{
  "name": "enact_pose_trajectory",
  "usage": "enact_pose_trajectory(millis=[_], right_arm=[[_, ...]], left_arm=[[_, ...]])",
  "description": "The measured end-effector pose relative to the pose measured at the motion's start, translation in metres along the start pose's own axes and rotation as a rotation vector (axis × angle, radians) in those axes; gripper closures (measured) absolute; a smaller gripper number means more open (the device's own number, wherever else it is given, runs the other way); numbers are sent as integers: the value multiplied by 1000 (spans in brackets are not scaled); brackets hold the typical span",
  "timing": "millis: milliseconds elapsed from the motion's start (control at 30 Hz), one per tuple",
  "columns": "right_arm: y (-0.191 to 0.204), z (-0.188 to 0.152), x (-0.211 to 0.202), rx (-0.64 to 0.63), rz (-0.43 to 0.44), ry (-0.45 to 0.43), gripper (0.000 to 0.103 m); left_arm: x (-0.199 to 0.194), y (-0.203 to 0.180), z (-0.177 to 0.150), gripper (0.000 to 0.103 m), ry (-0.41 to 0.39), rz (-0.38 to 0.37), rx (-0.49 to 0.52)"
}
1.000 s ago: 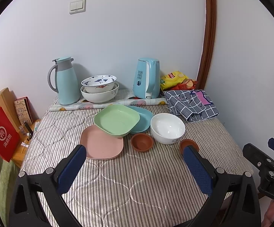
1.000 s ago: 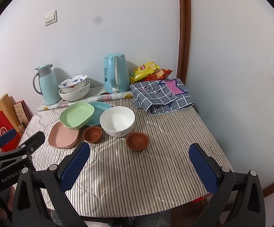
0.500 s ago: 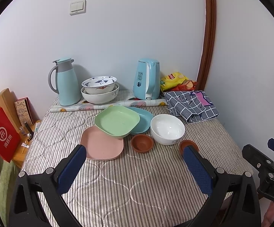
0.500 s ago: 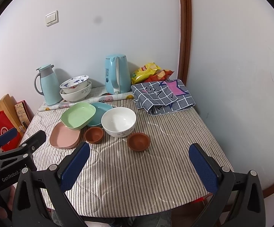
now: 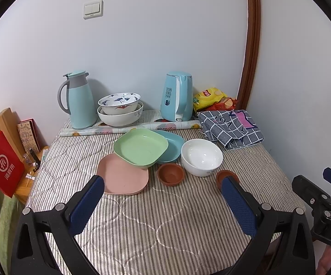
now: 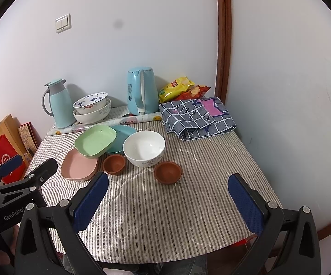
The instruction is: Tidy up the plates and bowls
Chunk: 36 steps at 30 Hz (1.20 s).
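On the striped table [image 5: 142, 229] lie a pink plate [image 5: 122, 178] [image 6: 78, 166], a green plate [image 5: 140, 147] [image 6: 95, 141] leaning on it and on a blue plate [image 5: 171, 145] [image 6: 123, 133], a white bowl [image 5: 201, 157] [image 6: 144, 147], and two small brown bowls [image 5: 170, 174] [image 5: 225, 175] [image 6: 114, 163] [image 6: 167, 172]. Two patterned bowls [image 5: 119, 108] [image 6: 92, 107] are stacked at the back. My left gripper [image 5: 163, 197] and right gripper [image 6: 167, 194] are open and empty, above the table's near part.
A blue thermos [image 5: 80, 100], a blue kettle [image 5: 177, 96], a paper roll [image 5: 128, 129], snack bags [image 5: 211, 97] and a folded checked cloth [image 5: 231, 126] line the back. A red bag [image 5: 1, 162] stands left of the table. The wall is at the right.
Both grippers have drifted slightly; the dishes have not moved.
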State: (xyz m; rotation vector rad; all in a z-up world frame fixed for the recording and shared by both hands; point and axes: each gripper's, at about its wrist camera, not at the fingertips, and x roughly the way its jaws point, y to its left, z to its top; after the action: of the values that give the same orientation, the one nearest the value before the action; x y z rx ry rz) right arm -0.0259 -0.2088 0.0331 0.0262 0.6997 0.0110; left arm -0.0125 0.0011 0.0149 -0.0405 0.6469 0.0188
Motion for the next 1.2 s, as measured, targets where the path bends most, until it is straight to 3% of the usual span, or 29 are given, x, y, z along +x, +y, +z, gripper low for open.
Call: enact_pose_trajectory(millis=[300,600,1000,1200], right_arm=[[0,5,16,4,1,32,0],[9,8,50,-28,-4,79,0],[29,31,118,-18,122,127,1],[46,49,152,-44,132,131,9]], left_arm=[[8,2,7,0,8,11,-7],[41,24,14,0,59,49,-41],[104,48,25,0,126,107,-49],[139,63,33,0,152,112,-65]])
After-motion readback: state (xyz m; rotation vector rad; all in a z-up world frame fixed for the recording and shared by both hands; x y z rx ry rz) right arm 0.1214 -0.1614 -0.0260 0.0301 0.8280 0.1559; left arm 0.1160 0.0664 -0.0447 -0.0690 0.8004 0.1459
